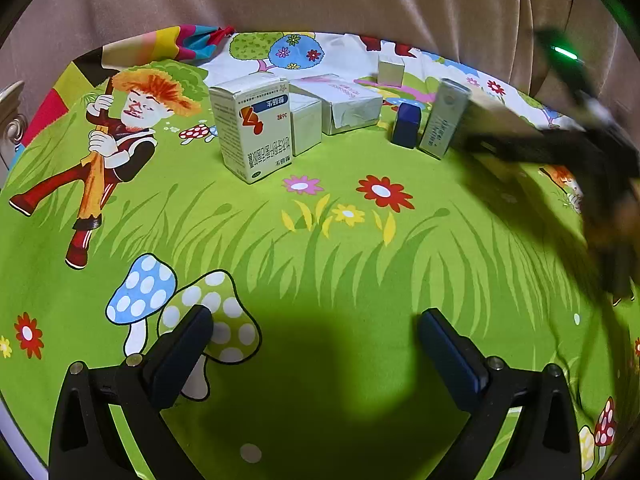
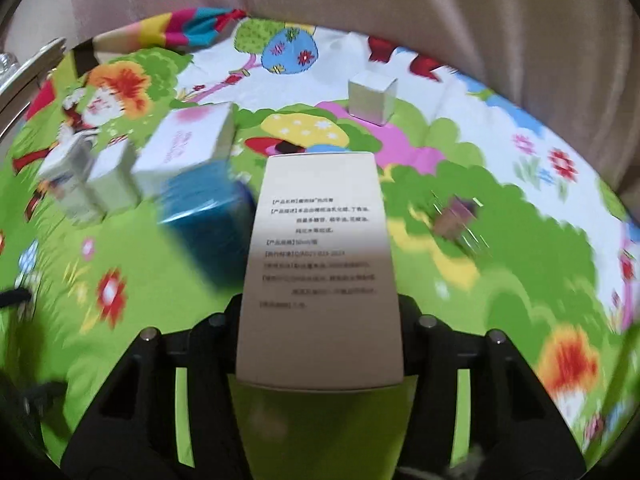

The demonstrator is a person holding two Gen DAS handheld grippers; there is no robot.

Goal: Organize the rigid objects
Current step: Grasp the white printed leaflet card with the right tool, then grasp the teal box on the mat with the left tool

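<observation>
Right tool (image 2: 320, 332) was clamped on a tall beige carton (image 2: 320, 264), printed face toward the camera, its far end beside a dark blue box (image 2: 208, 216). In the left wrist view the carton (image 1: 444, 120) stood upright on the cartoon-print cloth (image 1: 320, 240) just beside the blue box (image 1: 406, 124), the right tool reaching in from the right, blurred.

Left tool (image 1: 316, 344) hung over the cloth with fingers spread apart, holding nothing.

Further left stood a medicine box with orange logo (image 1: 252, 128), a small white box (image 1: 306, 128) touching it, and a wide white box (image 1: 340, 104) behind. A small pale cube (image 1: 391, 70) sat apart at the back.
</observation>
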